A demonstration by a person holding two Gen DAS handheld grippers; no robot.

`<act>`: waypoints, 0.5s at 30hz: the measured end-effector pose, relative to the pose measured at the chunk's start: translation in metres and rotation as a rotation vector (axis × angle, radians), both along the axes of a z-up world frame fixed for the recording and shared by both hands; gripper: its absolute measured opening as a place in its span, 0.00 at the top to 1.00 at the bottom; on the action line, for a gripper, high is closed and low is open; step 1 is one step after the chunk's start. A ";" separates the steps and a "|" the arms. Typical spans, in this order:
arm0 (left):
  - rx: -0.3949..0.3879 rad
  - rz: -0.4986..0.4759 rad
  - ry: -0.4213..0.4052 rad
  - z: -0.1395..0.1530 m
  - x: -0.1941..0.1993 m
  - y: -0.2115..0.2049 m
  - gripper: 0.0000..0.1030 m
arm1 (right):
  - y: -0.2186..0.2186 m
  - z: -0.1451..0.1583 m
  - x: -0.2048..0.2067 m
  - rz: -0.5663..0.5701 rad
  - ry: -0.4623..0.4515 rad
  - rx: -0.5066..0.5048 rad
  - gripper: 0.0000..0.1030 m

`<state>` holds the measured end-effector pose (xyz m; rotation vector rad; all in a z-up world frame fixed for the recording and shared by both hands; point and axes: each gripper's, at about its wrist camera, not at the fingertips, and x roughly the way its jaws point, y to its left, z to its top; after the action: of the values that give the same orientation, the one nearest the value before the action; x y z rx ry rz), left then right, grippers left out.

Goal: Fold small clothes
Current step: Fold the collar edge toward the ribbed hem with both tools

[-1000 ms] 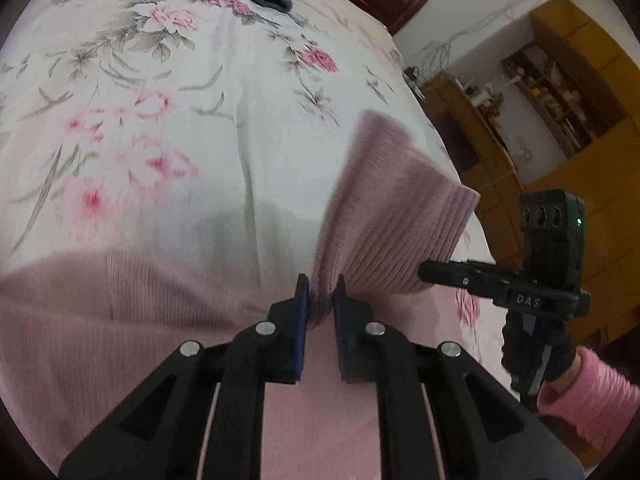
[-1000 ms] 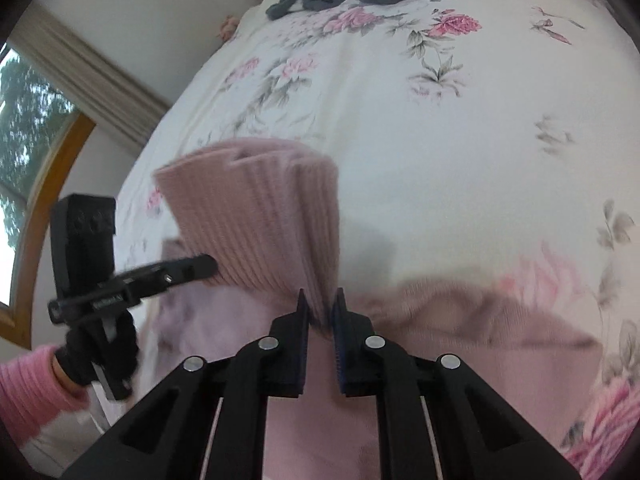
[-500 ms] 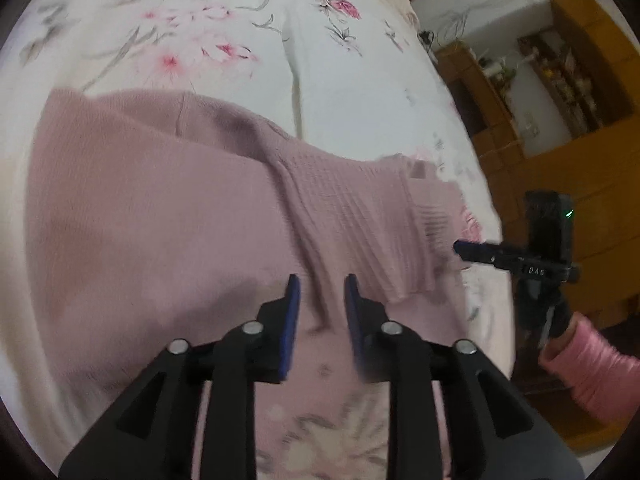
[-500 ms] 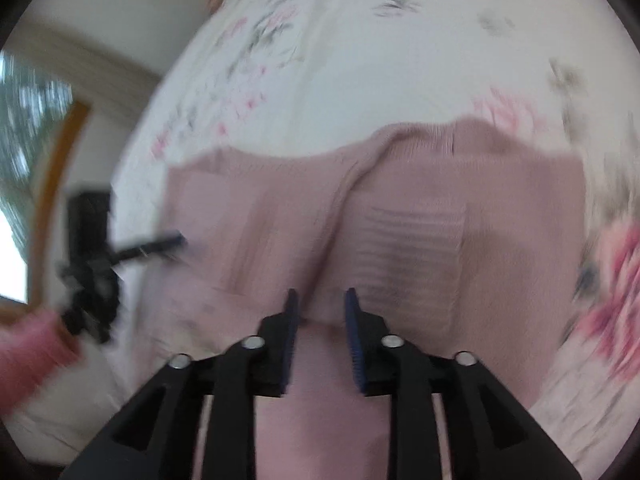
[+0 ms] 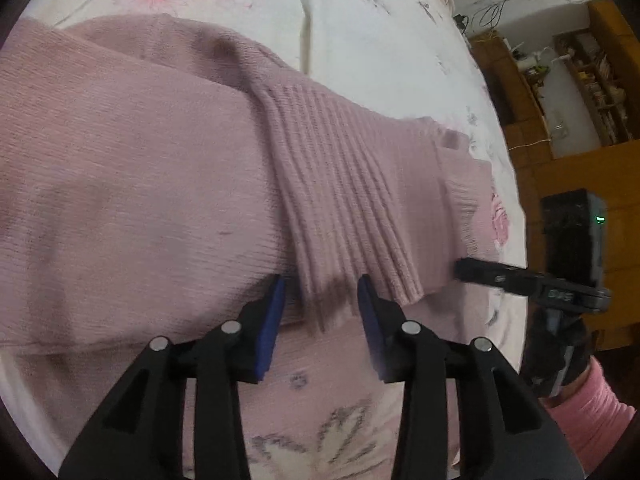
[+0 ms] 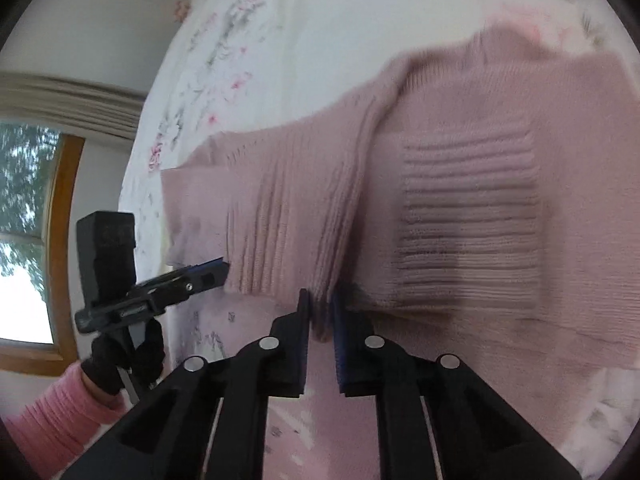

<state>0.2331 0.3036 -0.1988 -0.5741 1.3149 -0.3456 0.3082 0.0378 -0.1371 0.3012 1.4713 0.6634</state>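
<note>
Sleeve folded in, more folds to go

Your sweater [image 5: 132, 168] fills the frame's centre, flat on the bed [image 5: 360, 20]; left gripper [image 5: 320, 304] is spread, empty (just off the hem), right gripper [image 6: 320, 312] pinches the ribbed sleeve [image 6: 304, 216]. I judge halving remains.

Left gripper [image 5: 320, 296] spread wide; right gripper [image 6: 319, 312] nearly closed.
</note>
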 end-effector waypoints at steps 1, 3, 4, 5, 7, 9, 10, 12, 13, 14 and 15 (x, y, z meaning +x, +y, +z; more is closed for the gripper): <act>0.017 -0.010 0.000 -0.001 0.000 0.000 0.71 | -0.005 0.003 -0.001 -0.003 -0.009 -0.007 0.91; 0.037 -0.024 0.000 -0.004 0.000 0.001 0.73 | -0.013 0.001 -0.002 -0.015 0.007 -0.006 0.91; 0.042 -0.028 0.002 -0.006 0.000 0.001 0.73 | -0.016 -0.004 -0.003 -0.017 0.011 -0.019 0.91; 0.043 -0.028 0.001 -0.006 0.000 0.003 0.73 | -0.015 -0.010 -0.003 -0.018 0.020 -0.035 0.91; 0.058 -0.030 -0.007 -0.008 -0.001 0.006 0.73 | -0.014 -0.020 -0.004 -0.024 0.041 -0.043 0.91; 0.057 -0.021 -0.008 -0.009 -0.001 0.005 0.73 | -0.015 -0.024 -0.007 -0.015 0.035 -0.069 0.91; 0.056 -0.017 -0.011 -0.009 -0.002 0.006 0.73 | -0.011 -0.026 -0.008 -0.009 0.030 -0.082 0.90; 0.049 -0.004 -0.013 -0.010 -0.002 0.008 0.73 | -0.007 -0.028 -0.011 0.007 0.020 -0.100 0.89; 0.044 0.010 -0.011 -0.010 -0.003 0.010 0.73 | -0.006 -0.028 -0.012 0.012 0.014 -0.108 0.89; 0.046 0.028 -0.008 -0.008 -0.005 0.011 0.75 | -0.006 -0.026 -0.014 0.016 0.009 -0.106 0.85; 0.061 0.044 -0.009 -0.004 -0.008 0.012 0.73 | -0.007 -0.023 -0.014 0.014 0.006 -0.100 0.84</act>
<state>0.2254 0.3152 -0.2029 -0.5489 1.2975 -0.2707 0.2938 0.0303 -0.1597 0.2159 1.5084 0.5984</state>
